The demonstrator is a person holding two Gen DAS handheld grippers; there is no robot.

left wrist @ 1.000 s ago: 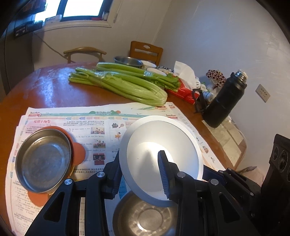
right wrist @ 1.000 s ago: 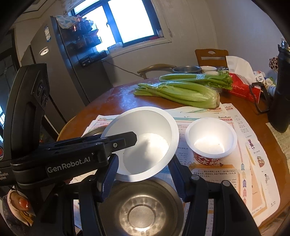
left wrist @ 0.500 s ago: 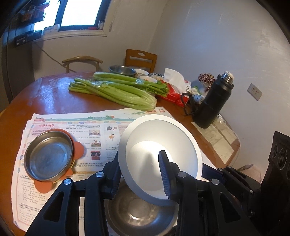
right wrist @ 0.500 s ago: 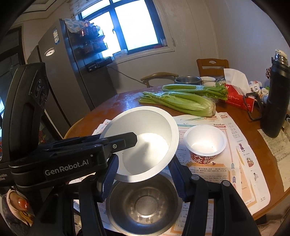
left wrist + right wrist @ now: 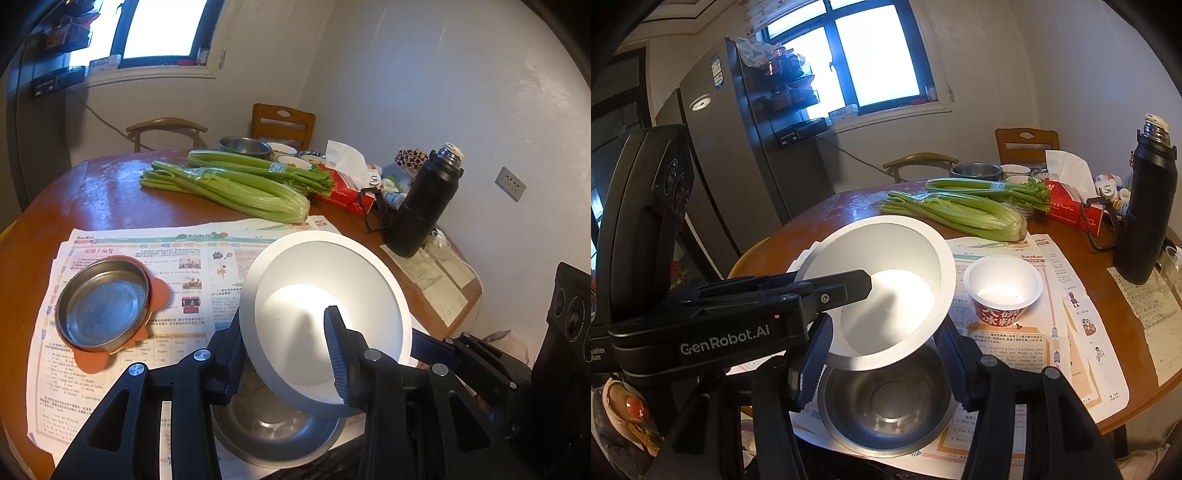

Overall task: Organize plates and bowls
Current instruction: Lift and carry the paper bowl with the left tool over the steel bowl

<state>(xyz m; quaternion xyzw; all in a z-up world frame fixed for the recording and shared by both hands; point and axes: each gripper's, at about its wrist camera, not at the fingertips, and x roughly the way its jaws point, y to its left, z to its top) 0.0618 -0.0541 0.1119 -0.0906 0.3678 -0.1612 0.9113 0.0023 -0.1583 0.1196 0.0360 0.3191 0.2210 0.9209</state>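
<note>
My left gripper [image 5: 284, 354] is shut on the rim of a large white bowl [image 5: 325, 314], holding it tilted in the air above a steel bowl [image 5: 273, 432] on the newspaper. In the right wrist view the same white bowl [image 5: 886, 288] hangs between my right gripper's open fingers [image 5: 882, 365], above the steel bowl [image 5: 886, 406]; whether they touch the bowl is unclear. The left gripper's body [image 5: 738, 314] crosses that view. A steel plate on an orange mat [image 5: 103, 302] lies to the left. A small red-and-white paper bowl [image 5: 1003, 291] stands to the right.
Celery bunches [image 5: 229, 184] lie across the round wooden table [image 5: 92, 199]. A black thermos [image 5: 424, 206], a red tissue box [image 5: 1071, 210] and more bowls [image 5: 245, 146] stand at the back. Newspaper [image 5: 155, 251] covers the near table. Chairs stand behind; a wall is on the right.
The white bowl has been lifted higher above the steel bowl, and both grippers have risen and drawn back with it, so the table looks farther away.
</note>
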